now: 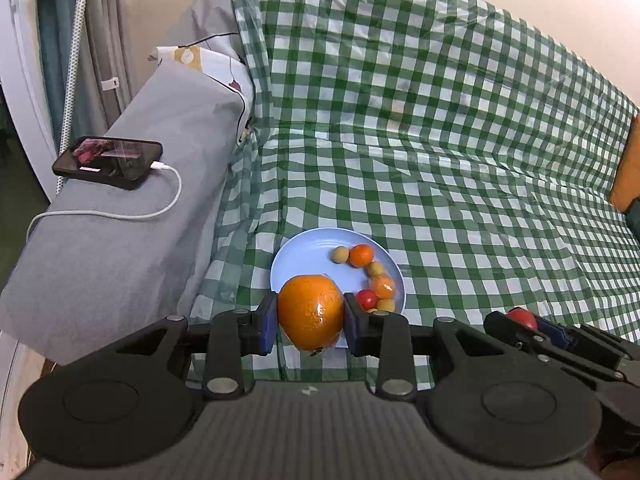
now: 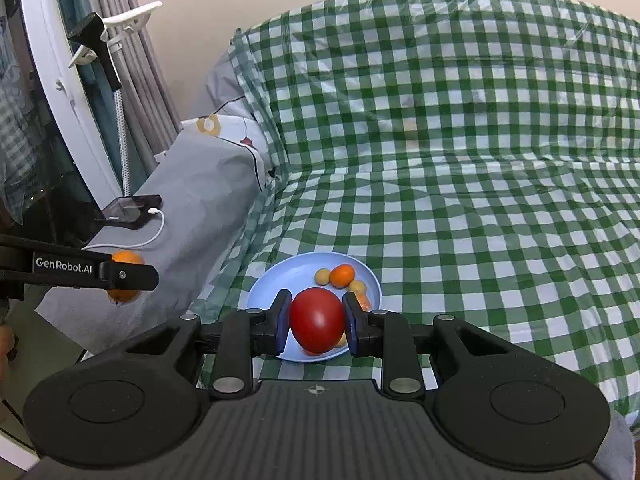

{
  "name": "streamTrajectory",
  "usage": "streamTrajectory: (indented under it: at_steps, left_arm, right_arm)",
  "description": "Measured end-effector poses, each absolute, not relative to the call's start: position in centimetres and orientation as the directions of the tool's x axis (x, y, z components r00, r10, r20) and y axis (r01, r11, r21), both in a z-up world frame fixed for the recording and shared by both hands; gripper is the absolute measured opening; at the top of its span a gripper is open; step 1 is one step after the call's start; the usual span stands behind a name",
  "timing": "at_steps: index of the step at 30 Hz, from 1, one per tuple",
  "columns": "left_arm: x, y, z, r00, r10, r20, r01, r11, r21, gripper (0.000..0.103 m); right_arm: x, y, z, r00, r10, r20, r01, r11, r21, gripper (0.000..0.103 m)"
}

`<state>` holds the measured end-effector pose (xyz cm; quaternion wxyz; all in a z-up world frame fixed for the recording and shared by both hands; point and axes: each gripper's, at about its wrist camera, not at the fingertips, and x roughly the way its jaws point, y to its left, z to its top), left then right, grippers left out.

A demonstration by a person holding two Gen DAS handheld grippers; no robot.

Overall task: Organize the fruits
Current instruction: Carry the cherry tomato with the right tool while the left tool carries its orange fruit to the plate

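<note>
well into the sorting, judging by the blue plate [image 1: 298,250] on the green checked cloth [image 1: 440,140]: several small fruits [image 1: 361,255] already lying along its right side, two larger ones yet to be set down. left hand-held gripper [image 1: 310,316] pinching a big orange [image 1: 310,310] between its blue pads, held above the plate's near edge. right hand-held gripper [image 2: 317,322] clamped on a red tomato [image 2: 317,320], also held over the near part of the plate. left to do, by the look of it: placing both among the rest. no stray fruit visible on the cloth. readable on the left gripper's side, from the right wrist view: "GenRobot.AI". on the grey armrest [image 1: 120,240], a phone [image 1: 108,162] on a white cable, screen text too small to read.
</note>
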<state>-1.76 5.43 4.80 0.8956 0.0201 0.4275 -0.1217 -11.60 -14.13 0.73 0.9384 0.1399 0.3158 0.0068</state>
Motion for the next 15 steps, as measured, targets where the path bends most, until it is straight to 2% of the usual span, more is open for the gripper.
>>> streamTrajectory:
  at_steps: [15]
  left_arm:
    - [3.8,5.0,0.5,0.527,-0.179,-0.831,0.233,0.97,-0.062,0.037]
  right_arm:
    - [-5.9,-13.5,-2.2,0.749,0.12,-0.652,0.05,0.971,0.235,0.029]
